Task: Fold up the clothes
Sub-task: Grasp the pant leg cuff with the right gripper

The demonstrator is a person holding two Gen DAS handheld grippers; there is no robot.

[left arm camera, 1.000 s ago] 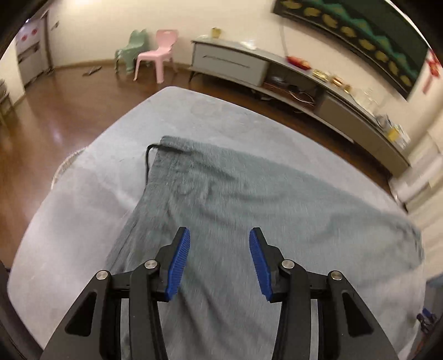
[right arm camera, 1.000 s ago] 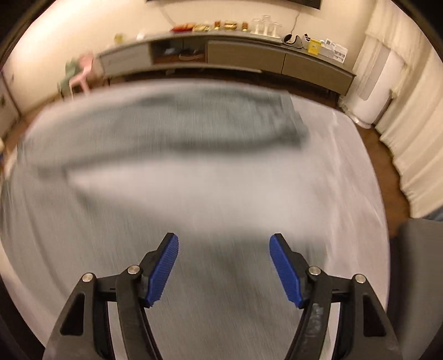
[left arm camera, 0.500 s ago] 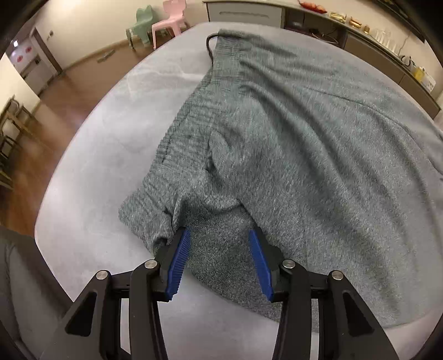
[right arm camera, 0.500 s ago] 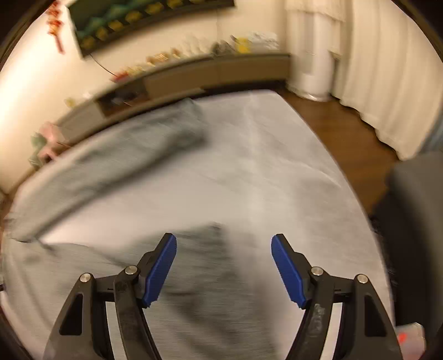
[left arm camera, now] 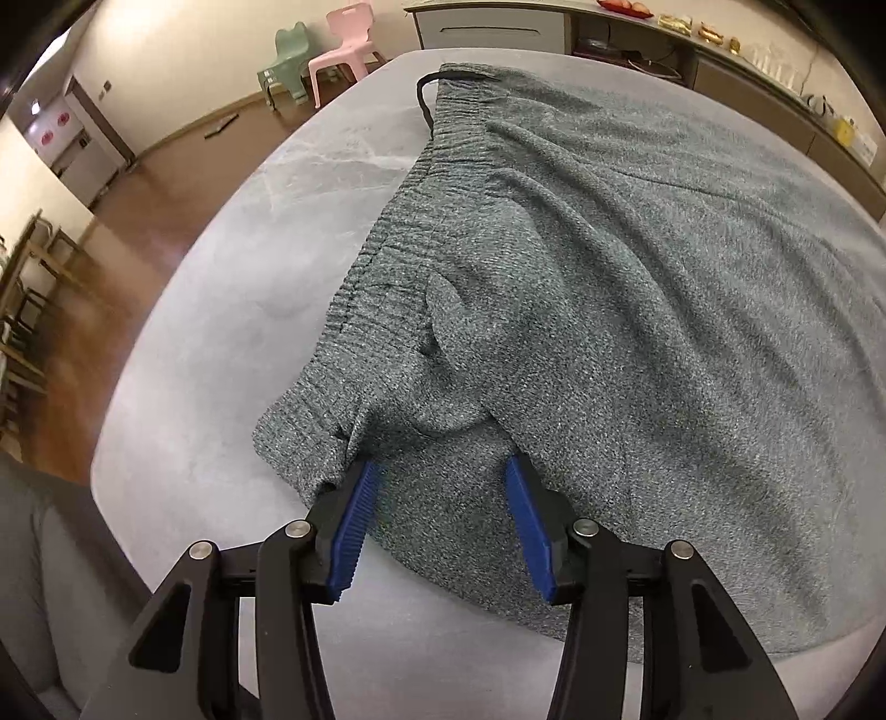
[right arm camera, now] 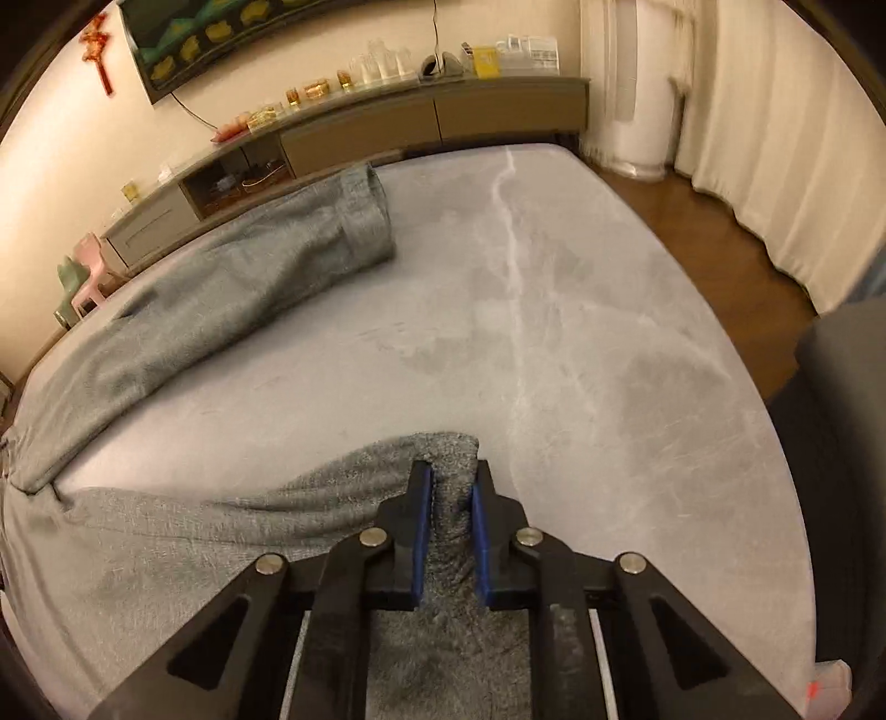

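Grey knit trousers (left arm camera: 609,266) lie spread on a grey table (left arm camera: 266,221), waistband with a black drawstring (left arm camera: 423,99) at the far left. My left gripper (left arm camera: 440,482) is open, its blue pads straddling the near waistband corner, touching the cloth. In the right wrist view one trouser leg (right arm camera: 232,277) lies across the far left of the table. My right gripper (right arm camera: 448,498) is shut on the cuff of the near trouser leg (right arm camera: 451,454), which bunches up between the pads.
A long low cabinet (right arm camera: 387,127) with small items stands along the far wall. Pink and green child chairs (left arm camera: 326,52) stand on the wood floor beyond the table. White curtains (right arm camera: 775,138) hang at right. A dark sofa edge (right arm camera: 830,387) is close by.
My right gripper has swung over to the near trouser leg cuff and closed on it. My left gripper has come down to the near waistband corner, still open.
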